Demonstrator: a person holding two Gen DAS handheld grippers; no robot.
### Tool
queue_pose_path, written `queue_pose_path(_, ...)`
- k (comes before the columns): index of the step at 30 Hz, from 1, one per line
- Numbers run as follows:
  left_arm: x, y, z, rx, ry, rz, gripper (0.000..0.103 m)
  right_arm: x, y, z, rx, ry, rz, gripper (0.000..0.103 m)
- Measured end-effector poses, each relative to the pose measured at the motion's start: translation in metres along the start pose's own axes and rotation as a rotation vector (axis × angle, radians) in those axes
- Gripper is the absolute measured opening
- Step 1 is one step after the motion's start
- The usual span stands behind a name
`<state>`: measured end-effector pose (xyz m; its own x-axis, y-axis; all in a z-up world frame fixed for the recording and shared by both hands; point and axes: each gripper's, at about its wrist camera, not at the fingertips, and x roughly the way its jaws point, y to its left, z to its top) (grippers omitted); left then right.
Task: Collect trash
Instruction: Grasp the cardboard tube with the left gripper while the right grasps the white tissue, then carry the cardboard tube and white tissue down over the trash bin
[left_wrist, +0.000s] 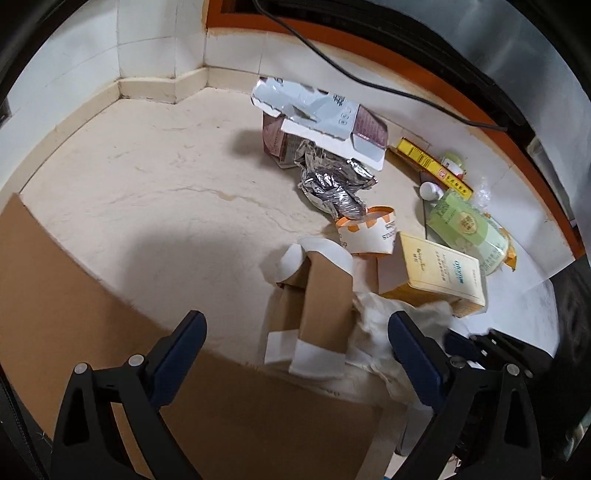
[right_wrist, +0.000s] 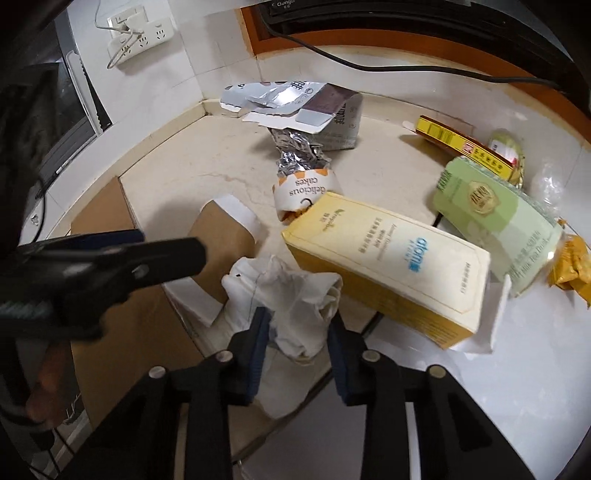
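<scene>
From the left wrist we look down along our left gripper, its blue-padded fingers spread wide with nothing between them. Below lies a flat sheet of brown cardboard, matte and smooth, on a pale stone-like floor with faint veins. Straight ahead stands a folded brown card piece with white taped ends. Just right of it is the crumpled white tissue, soft and wrinkled, touching our right finger's pad. Beyond sit a cream-yellow rectangular box, a round paper cake cup with orange trim, crinkled silver foil, and a torn grey-white carton lying open.

From the right wrist, our right gripper has narrowed onto the crumpled white tissue; the wad sits between the blue pads and both press its sides. The left gripper crosses dark and blurred at the left edge, above the brown cardboard. The cream-yellow box lies tilted just right of the tissue, glossy-faced. Behind it rest a pale green packet, a slim yellow-and-red box, the cake cup, shiny foil and the torn carton. A white power strip hangs on the tiled wall.
</scene>
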<state>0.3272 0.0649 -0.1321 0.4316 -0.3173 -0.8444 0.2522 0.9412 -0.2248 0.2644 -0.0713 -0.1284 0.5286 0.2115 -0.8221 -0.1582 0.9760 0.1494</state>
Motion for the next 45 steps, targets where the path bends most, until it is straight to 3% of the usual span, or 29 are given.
queue_pose_path(4, 0.016, 0.001, 0.004, -0.018, 0.035, -0.011, 0.085, -0.014, -0.003, -0.004, 0.011, -0.019, -0.020, 0.027)
queue_pose_path(11, 0.033, -0.001, 0.006, -0.019, 0.058, -0.007, 0.080, -0.040, -0.014, -0.014, 0.069, -0.035, -0.049, 0.026)
queue_pose_path(15, 0.035, -0.011, 0.007, 0.026, 0.062, -0.010, 0.052, -0.052, -0.019, -0.022, 0.103, -0.037, -0.075, 0.026)
queue_pose_path(24, 0.024, -0.026, 0.000, 0.083, 0.027, -0.050, 0.050, -0.080, -0.018, -0.035, 0.159, -0.070, -0.146, 0.026)
queue_pose_path(31, -0.010, -0.041, -0.008, 0.105, -0.021, -0.084, 0.050, -0.102, -0.014, -0.047, 0.176, -0.101, -0.159, 0.026)
queue_pose_path(37, -0.054, -0.067, -0.031, 0.091, -0.082, -0.089, 0.050, -0.125, -0.018, -0.059, 0.144, -0.117, -0.126, 0.026)
queue_pose_path(45, -0.106, -0.114, -0.085, 0.019, -0.164, -0.053, 0.050, -0.165, -0.035, -0.087, 0.045, -0.142, -0.033, 0.026)
